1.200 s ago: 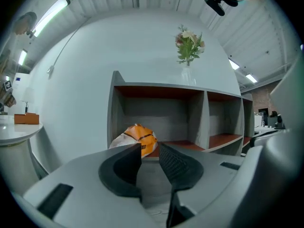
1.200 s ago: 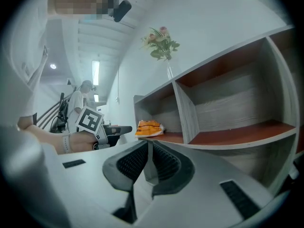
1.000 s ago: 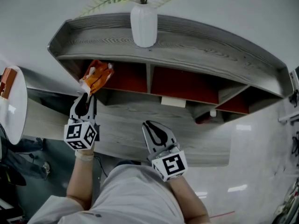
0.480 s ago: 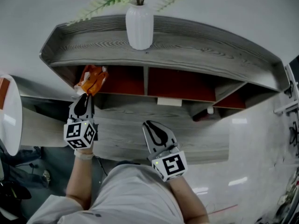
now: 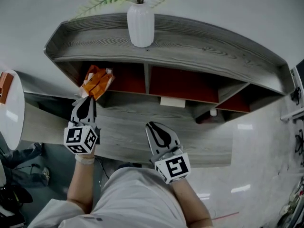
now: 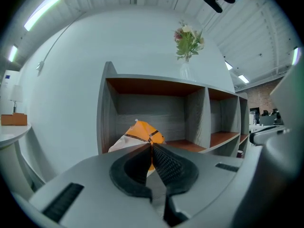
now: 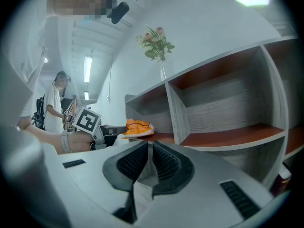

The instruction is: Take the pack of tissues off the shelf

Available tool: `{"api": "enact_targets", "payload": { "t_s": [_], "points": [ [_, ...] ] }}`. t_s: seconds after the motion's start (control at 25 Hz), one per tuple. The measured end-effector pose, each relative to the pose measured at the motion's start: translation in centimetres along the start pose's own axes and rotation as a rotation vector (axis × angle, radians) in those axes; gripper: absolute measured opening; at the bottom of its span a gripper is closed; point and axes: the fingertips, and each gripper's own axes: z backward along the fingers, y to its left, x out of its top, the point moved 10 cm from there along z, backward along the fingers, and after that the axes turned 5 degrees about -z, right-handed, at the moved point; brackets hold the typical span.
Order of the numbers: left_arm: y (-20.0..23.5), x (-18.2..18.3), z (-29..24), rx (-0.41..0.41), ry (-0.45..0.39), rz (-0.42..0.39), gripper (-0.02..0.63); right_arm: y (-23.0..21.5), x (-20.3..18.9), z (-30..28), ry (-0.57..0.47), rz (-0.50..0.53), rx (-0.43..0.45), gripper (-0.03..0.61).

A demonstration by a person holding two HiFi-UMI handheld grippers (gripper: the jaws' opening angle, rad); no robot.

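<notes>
The orange and white pack of tissues (image 5: 96, 82) hangs at the front of the left compartment of the grey wooden shelf (image 5: 190, 46). My left gripper (image 5: 87, 99) is shut on its near edge. In the left gripper view the pack (image 6: 142, 131) sticks up just beyond the closed jaws of my left gripper (image 6: 151, 146). The right gripper view shows the pack (image 7: 137, 127) held out from the shelf's red board by the left gripper (image 7: 111, 129). My right gripper (image 5: 153, 126) is shut and empty, lower, in front of the middle compartment; its jaws (image 7: 148, 147) meet with nothing between them.
A white vase (image 5: 140, 25) with green fronds stands on the shelf top. A white round table (image 5: 10, 110) with a brown box (image 5: 4, 83) is at the far left. A small bottle (image 5: 209, 115) sits in the lower right compartment. A person (image 7: 56, 101) stands far behind.
The left gripper with the pack has come slightly toward me and down from the left compartment. The right gripper has stayed put.
</notes>
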Motion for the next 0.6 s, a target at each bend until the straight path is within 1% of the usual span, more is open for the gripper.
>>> {"api": "enact_targets", "payload": {
  "t_s": [0.24, 0.6],
  "points": [
    [-3.2, 0.2, 3.2, -0.019, -0.004, -0.003, 0.018, 0.1, 0.0, 2.5, -0.007, -0.011, 0.040, 0.040],
    [-9.7, 0.0, 7.5, -0.066, 0.000, -0.015, 0.017, -1.1, -0.1, 7.4, -0.017, -0.020, 0.051, 0.040]
  ]
}}
